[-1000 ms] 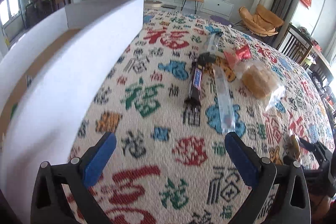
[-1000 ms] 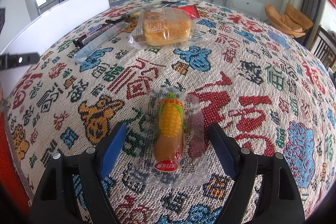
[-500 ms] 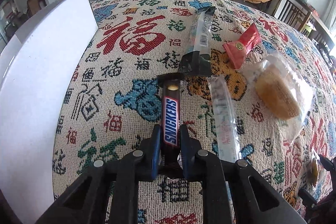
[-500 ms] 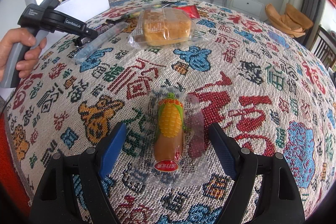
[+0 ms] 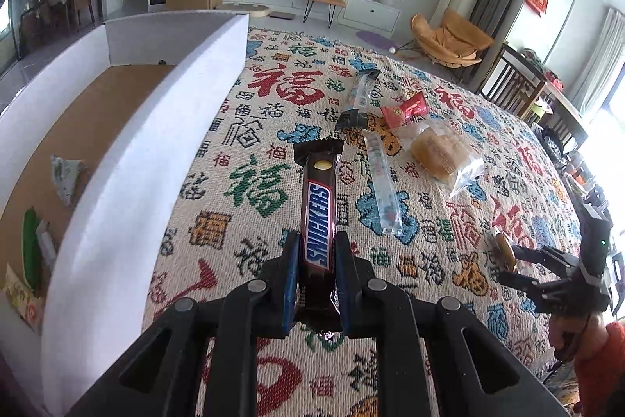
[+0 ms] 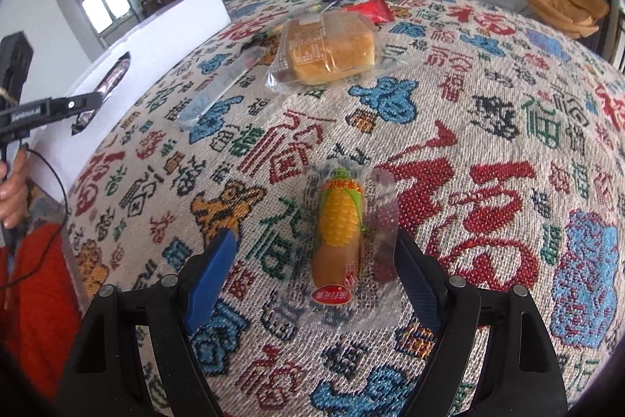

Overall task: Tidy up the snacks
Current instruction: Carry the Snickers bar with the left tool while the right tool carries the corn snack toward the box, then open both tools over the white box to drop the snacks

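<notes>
While I look over the patterned tablecloth (image 6: 488, 127) in a living room, my left gripper (image 5: 317, 276) pinching the Snickers bar (image 5: 319, 217) above it, my right gripper (image 6: 312, 268) spread around the corn snack (image 6: 339, 233).

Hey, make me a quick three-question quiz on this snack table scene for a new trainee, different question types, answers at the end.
1. True or false: the left hand-held gripper is shut on the Snickers bar.
2. Which snack lies between the open pads of the right hand-held gripper? A) bread pack B) corn-shaped snack C) red packet
3. Fill in: snacks already sorted lie inside the white ____.

Key: 1 true. 2 B, the corn-shaped snack. 3 box.
</notes>
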`<state>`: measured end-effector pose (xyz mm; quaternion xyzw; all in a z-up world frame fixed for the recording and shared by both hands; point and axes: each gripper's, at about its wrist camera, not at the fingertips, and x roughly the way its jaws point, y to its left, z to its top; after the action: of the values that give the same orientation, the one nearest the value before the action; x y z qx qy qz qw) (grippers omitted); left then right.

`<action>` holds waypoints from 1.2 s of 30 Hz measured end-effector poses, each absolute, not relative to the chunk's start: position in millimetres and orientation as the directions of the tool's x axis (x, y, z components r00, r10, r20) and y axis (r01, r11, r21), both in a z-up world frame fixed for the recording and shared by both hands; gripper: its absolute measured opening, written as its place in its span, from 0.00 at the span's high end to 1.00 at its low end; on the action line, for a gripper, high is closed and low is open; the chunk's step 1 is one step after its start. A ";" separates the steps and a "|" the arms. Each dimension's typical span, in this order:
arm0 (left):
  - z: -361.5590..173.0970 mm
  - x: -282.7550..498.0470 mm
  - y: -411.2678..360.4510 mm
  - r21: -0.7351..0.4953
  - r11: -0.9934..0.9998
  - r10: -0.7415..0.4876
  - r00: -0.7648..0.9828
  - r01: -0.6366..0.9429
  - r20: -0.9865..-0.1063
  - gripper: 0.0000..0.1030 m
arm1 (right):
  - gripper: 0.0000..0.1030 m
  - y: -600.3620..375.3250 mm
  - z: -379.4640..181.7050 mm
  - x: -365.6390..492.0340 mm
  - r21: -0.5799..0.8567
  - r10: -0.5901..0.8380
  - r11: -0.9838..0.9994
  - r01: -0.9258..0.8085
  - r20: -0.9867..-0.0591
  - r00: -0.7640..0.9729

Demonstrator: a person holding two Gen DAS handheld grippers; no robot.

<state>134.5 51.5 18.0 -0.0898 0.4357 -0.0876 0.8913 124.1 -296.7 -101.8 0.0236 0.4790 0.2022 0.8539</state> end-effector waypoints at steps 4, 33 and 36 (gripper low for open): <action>23.0 113.9 67.2 -0.273 0.961 -0.243 0.628 0.050 -0.739 0.84 | 0.62 -284.3 -99.9 137.5 0.087 0.212 0.949 -0.304 -0.888 0.408; 95.5 73.5 229.3 -0.341 0.910 -0.065 0.728 -0.237 -0.682 0.84 | 0.78 -73.3 70.8 180.2 0.375 0.661 0.720 -0.583 -0.625 0.415; 94.6 78.7 267.3 -0.287 0.904 0.023 0.706 -0.317 -0.708 0.84 | 0.78 -2.6 87.0 185.3 0.369 0.705 0.660 -0.654 -0.605 0.370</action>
<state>78.7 267.3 94.6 -0.1979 0.3716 0.0941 0.9022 185.3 -2.6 87.0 0.0331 0.3824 0.4110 0.8269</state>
